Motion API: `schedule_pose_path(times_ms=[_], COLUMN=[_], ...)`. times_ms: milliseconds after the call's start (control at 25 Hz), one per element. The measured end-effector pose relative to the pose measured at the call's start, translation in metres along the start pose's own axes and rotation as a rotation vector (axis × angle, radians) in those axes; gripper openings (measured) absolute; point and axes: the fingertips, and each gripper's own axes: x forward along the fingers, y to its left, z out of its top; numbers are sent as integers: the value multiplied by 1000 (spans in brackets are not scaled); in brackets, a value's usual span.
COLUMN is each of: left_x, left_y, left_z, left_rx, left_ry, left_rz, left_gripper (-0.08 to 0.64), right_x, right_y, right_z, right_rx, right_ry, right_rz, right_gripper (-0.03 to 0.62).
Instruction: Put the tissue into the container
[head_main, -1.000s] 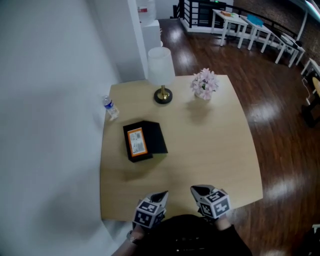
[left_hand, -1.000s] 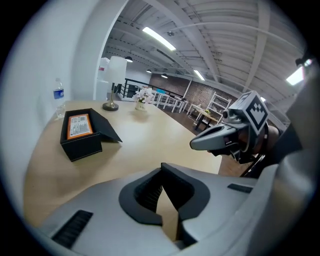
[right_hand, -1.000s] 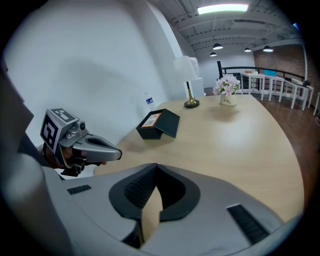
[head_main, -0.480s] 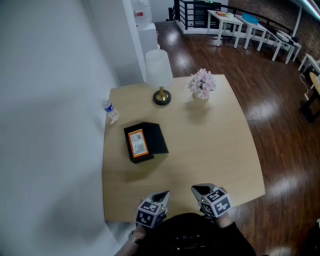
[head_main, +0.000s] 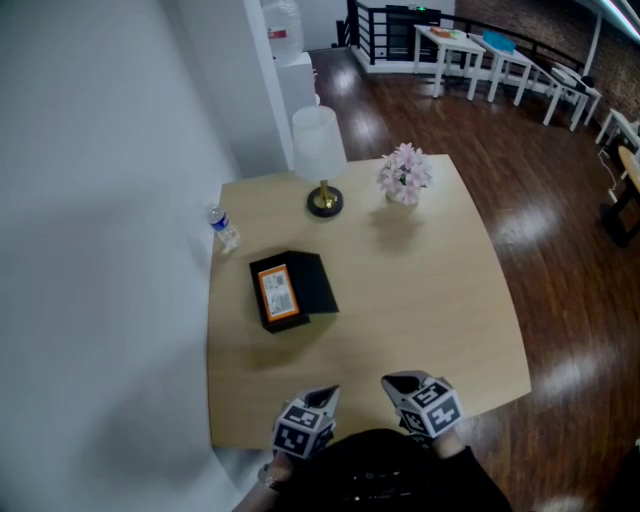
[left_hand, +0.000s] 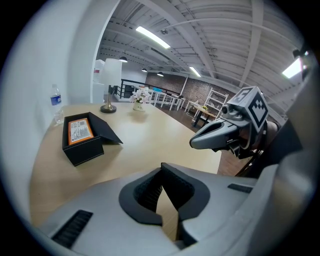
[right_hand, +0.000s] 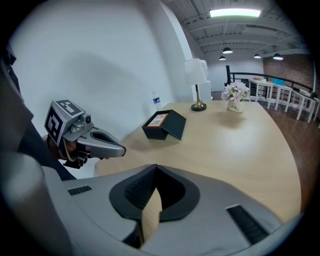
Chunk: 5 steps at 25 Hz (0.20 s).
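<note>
A black box (head_main: 310, 282) stands open on the left half of the wooden table (head_main: 420, 290), with its lid folded out to the right. An orange-and-white flat pack (head_main: 277, 291) lies in its left half. The left gripper view shows the box (left_hand: 85, 145) and pack (left_hand: 79, 129) far ahead to the left; the right gripper view shows the box (right_hand: 167, 127) ahead. My left gripper (head_main: 325, 393) and right gripper (head_main: 390, 381) hover side by side over the table's near edge, both shut and empty, well short of the box.
A white-shaded lamp (head_main: 320, 150) and a vase of pink flowers (head_main: 404, 172) stand at the table's far side. A small water bottle (head_main: 224, 228) sits at the left edge against the white wall. Dark wood floor lies to the right; white tables (head_main: 500, 50) stand far back.
The head view has drifted slightly. Both grippers stay over the near edge and the box has not moved.
</note>
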Motion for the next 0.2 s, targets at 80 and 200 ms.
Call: schedule_pose_path(times_ms=[80, 200], left_x=[1, 3], left_y=[2, 5], left_z=[-1, 0], left_rx=[0, -2], left_ry=[1, 1], left_rz=[-1, 1], left_gripper=[2, 2], right_x=[2, 6], right_y=[-1, -3], right_z=[1, 2], right_rx=[0, 0], right_ry=[-5, -9], right_rz=[0, -4], right_gripper=[0, 0])
